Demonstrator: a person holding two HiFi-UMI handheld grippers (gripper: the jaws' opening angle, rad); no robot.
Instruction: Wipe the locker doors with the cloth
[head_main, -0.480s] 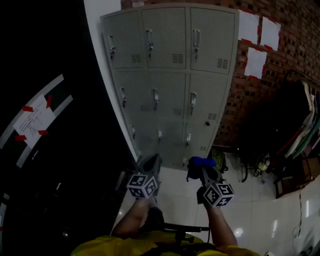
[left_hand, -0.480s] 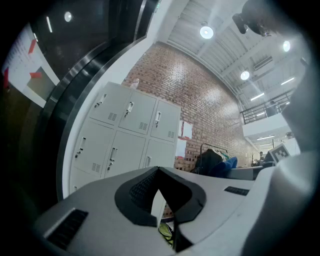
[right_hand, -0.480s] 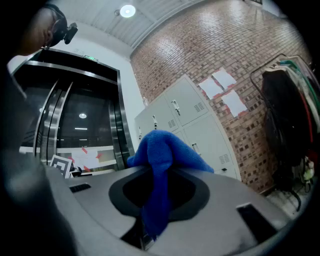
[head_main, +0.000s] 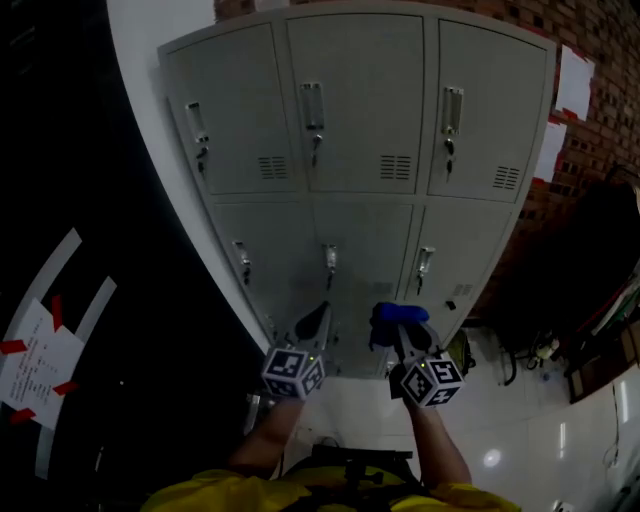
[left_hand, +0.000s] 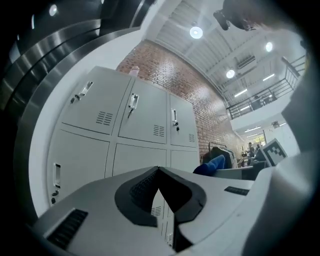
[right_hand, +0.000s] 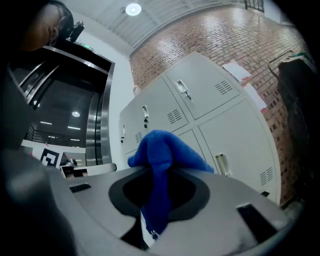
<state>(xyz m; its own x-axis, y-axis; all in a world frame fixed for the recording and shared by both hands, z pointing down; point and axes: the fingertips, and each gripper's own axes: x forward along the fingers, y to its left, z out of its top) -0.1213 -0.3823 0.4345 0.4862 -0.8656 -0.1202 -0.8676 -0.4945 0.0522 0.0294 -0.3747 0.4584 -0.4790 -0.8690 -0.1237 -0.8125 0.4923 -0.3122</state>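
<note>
A grey bank of lockers (head_main: 360, 150) fills the upper head view, three doors across, each with a handle and vent. My right gripper (head_main: 400, 325) is shut on a blue cloth (head_main: 396, 315), held low in front of the bottom doors. The cloth (right_hand: 159, 165) hangs bunched between the jaws in the right gripper view, with the locker doors (right_hand: 210, 100) behind it. My left gripper (head_main: 316, 325) is beside it to the left, shut and holding nothing; its view shows the lockers (left_hand: 125, 120) and the cloth (left_hand: 212, 164) at right.
A brick wall (head_main: 590, 40) with white paper sheets (head_main: 572, 85) stands right of the lockers. Dark clutter and a rack (head_main: 590, 300) sit at the right on a glossy white floor (head_main: 520, 440). A dark area with a taped paper (head_main: 35, 365) lies left.
The view has moved closer to the lockers, which now look larger. Both grippers have shifted slightly forward toward the lower doors; the cloth stays gripped.
</note>
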